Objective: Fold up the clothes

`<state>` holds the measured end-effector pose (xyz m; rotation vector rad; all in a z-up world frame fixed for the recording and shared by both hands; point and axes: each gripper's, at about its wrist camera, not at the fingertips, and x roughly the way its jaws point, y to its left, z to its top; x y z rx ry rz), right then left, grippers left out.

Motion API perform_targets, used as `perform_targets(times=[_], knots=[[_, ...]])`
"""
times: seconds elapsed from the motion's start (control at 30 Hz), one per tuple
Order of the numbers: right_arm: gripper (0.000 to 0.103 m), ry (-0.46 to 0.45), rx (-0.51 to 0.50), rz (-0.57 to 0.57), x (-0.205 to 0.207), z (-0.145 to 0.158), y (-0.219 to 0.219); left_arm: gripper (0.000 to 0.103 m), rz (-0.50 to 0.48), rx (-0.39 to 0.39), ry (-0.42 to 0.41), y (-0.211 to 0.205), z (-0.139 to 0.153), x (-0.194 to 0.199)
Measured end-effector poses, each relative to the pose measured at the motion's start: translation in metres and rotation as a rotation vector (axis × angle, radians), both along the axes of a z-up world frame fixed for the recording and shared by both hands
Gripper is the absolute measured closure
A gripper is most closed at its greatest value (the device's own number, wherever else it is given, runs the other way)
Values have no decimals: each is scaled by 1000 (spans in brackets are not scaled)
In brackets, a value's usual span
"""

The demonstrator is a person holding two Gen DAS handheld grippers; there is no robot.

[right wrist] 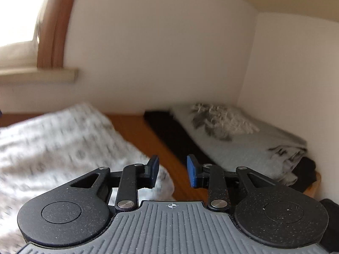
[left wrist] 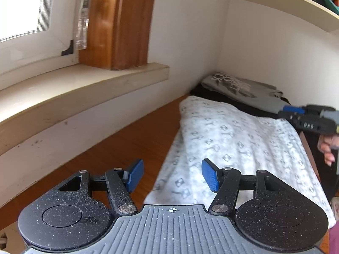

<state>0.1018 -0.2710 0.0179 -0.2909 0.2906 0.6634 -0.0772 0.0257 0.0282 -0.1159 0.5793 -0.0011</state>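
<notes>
Left wrist view: the left gripper [left wrist: 172, 174] is being held over the near left edge of a folded white patterned garment [left wrist: 237, 148], fingers [left wrist: 209, 177] being kept wide apart with nothing between them. The garment is lying flat on a brown wooden bench [left wrist: 131, 139], running away toward the far wall. Beyond it, a grey printed garment [left wrist: 239, 89] is being seen folded on top of a black garment [left wrist: 209, 95] in the far corner. The right gripper [left wrist: 307, 116] is being seen at the right edge, above the white garment's far right side, with part of a hand [left wrist: 327, 150] below it. A window sill [left wrist: 84, 80] is running along the left wall.

Right wrist view, blurred: the right gripper [right wrist: 172, 174] fingers [right wrist: 192, 173] are being held partly open, nothing gripped, over bare bench [right wrist: 135, 131] between the white patterned garment [right wrist: 63, 139] at left and the black garment [right wrist: 169, 131] under the grey printed garment [right wrist: 243, 139] at right.
</notes>
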Motion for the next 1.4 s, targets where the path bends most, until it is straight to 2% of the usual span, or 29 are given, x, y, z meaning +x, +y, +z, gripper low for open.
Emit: perform_targets(times=[0.1,0.13,0.17,0.27,0.3,0.4,0.5,0.63,0.73,0.9,1.0,1.07,1.27,1.33,1.4], knots=[[73,77,40,61,0,0,-4,38,-12,1,17,-4,-4,1],[73,88,16,53,4,-4,-3,38,-13,1,22,-5,-6,2],[73,93,-10,39,7,-9,-3,38,-14,1,26,-5,-7,2],[76,29,-86,-89,20,-22,-13,38,-16,-5,33,-4,-9,2],[76,28,-82,-122,24,-23,-19,38,-16,-7,34,-4,-9,2],[77,86,7,-88,24,-17,-36,37,-16,-9,40,-3,-12,3],[76,103,46,-30,11,-12,-36,37,-15,-6,49,-3,-15,4],[75,109,19,20,-2,-13,-40,37,-14,-11,55,-1,-18,5],[71,163,38,52,-9,-16,-46,36,-12,-15,60,0,-20,5],[67,193,76,126,-22,-16,-51,36,-14,-22,74,3,-25,7],[67,147,112,94,-31,-10,-48,36,-9,-25,72,6,-25,7],[66,162,135,128,-38,-8,-41,36,-8,-32,71,8,-25,7],[61,206,95,276,-64,-24,-3,36,-1,-45,60,15,-19,-3],[62,170,27,269,-63,-32,6,36,-2,-48,57,18,-18,-8],[62,150,5,292,-55,-36,7,38,-5,-53,53,20,-16,-12]])
